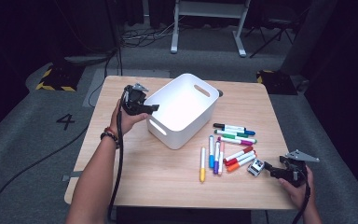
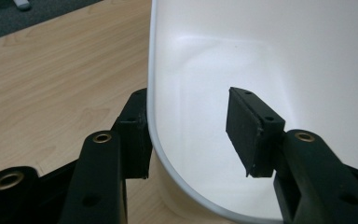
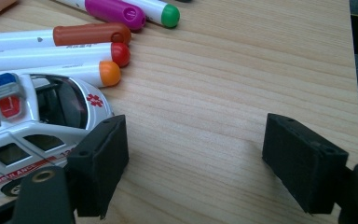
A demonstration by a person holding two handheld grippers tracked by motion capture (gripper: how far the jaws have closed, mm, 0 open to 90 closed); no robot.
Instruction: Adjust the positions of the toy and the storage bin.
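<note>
Tipping is my worry: the left gripper [image 1: 154, 108] has its fingers open astride the near wall of the white bin [image 1: 168, 91], left of centre in the high view, one finger [image 2: 135, 135] against the outside and the other standing clear inside, so a pull now could drag or tilt it. The right gripper [image 1: 266, 166] rests with fingers spread beside the toy ambulance [image 1: 256, 167], at the lower right near the worktop [image 1: 158, 177] edge, where a nudge might push it off. Markers [image 1: 228, 144] crowd the middle; bare room lies lower left.
</note>
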